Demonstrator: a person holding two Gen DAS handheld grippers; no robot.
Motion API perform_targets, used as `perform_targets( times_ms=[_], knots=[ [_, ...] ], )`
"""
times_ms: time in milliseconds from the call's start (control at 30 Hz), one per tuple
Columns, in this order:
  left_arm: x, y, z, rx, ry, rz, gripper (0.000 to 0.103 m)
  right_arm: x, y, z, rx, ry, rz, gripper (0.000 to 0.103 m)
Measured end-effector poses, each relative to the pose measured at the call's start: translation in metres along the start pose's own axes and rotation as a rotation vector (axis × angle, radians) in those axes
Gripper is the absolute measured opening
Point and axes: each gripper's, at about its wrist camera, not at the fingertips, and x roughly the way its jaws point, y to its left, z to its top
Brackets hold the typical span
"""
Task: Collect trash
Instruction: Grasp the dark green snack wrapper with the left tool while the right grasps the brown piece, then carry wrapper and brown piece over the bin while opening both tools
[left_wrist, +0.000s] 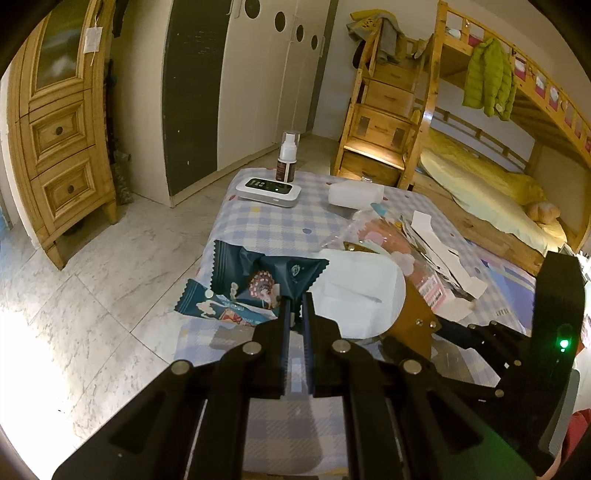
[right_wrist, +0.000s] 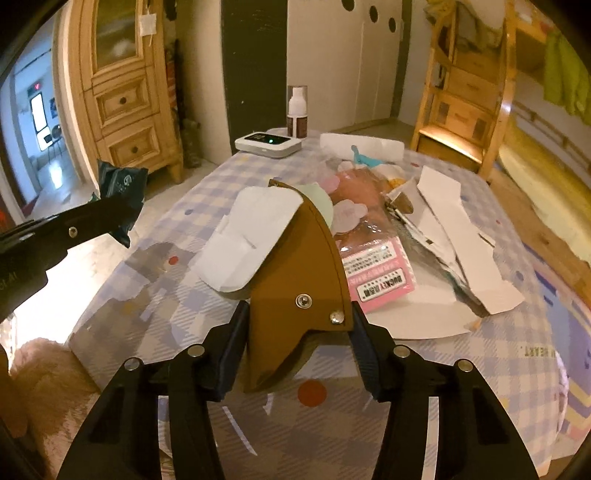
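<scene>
My left gripper (left_wrist: 295, 301) is shut on a corner of a dark teal snack wrapper (left_wrist: 258, 280), which hangs over the left edge of the checked tablecloth (left_wrist: 266, 221). The right wrist view shows that gripper (right_wrist: 114, 218) at the left with the wrapper (right_wrist: 118, 182) in it. My right gripper (right_wrist: 299, 314) is shut on a brown riveted shell-shaped piece (right_wrist: 295, 273), its pads against both sides. A white pad (right_wrist: 251, 236) leans on that piece. Behind lie a pink printed packet (right_wrist: 373, 273) and torn white paper strips (right_wrist: 458, 240).
At the table's far end stand a white device with a green light (left_wrist: 267, 190), a spray bottle (left_wrist: 287, 158) and a white block (left_wrist: 354, 194). Marble floor (left_wrist: 110, 266) lies left, a wooden cabinet (left_wrist: 62, 140) beyond it, a bunk bed (left_wrist: 480, 177) right.
</scene>
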Motion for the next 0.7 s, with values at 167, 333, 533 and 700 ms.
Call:
perform_targets(
  times_ms=[167, 333, 533, 700],
  knots=[
    [-0.001, -0.006, 0.000, 0.026, 0.000, 0.000, 0.005, -0.015, -0.018, 0.004, 0.063, -0.040, 0.002, 0.051],
    [-0.005, -0.020, 0.003, 0.064, -0.013, -0.034, 0.005, -0.040, -0.042, 0.007, 0.113, -0.072, 0.001, 0.051],
    [-0.012, -0.053, 0.008, 0.126, -0.027, -0.152, 0.005, -0.072, -0.069, 0.008, 0.143, -0.099, -0.018, 0.051],
    [-0.013, -0.089, 0.013, 0.184, -0.032, -0.233, 0.005, -0.098, -0.099, 0.000, 0.185, -0.132, -0.054, 0.051]
  ],
)
